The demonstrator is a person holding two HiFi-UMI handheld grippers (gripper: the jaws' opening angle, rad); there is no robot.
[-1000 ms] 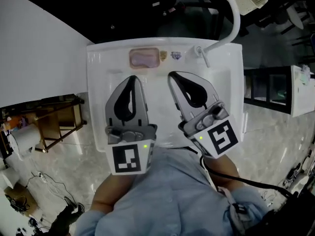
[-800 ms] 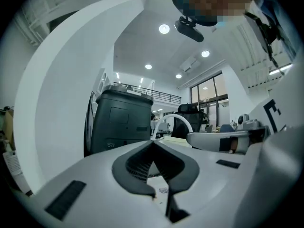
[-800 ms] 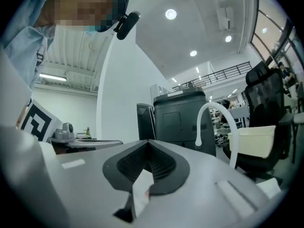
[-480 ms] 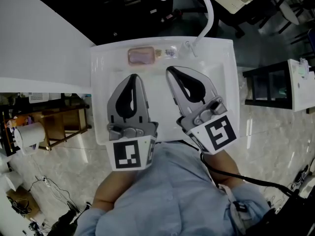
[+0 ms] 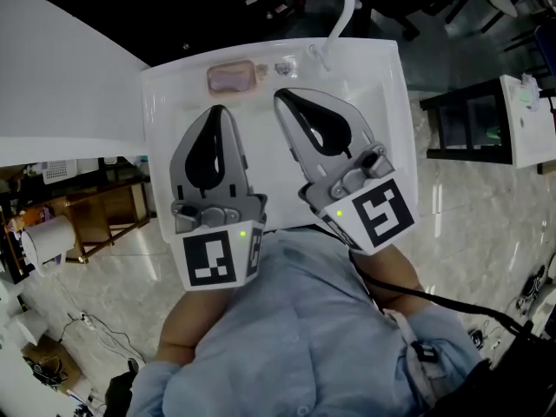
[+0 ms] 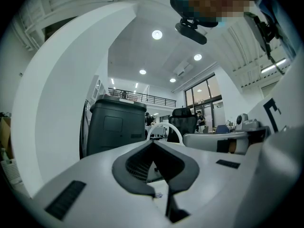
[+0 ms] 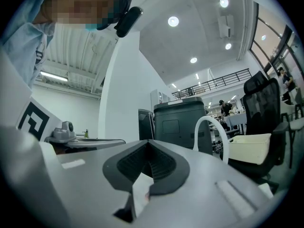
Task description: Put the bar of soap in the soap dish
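Note:
A pale pink bar of soap (image 5: 230, 78) lies in a shallow soap dish on the back rim of the white basin (image 5: 391, 146). My left gripper (image 5: 217, 111) hangs over the basin's left half, jaws shut with nothing in them. Beside it, over the middle of the basin, my right gripper (image 5: 282, 96) is also shut and empty. Both point level toward the back rim, short of the soap. In the left gripper view the left gripper (image 6: 153, 142) has its jaws meeting at the tip. The right gripper view shows the right gripper (image 7: 147, 141) the same way.
A white curved faucet (image 5: 339, 16) rises from the back rim right of the soap. Left of the basin are a white partition (image 5: 52, 76) and a wooden rack (image 5: 95, 215). A black table (image 5: 465, 129) stands at the right. A dark bin (image 6: 116, 127) shows ahead.
Both grippers have risen a little together and stayed shut. The basin has slid up and left in the head view. The soap has not moved.

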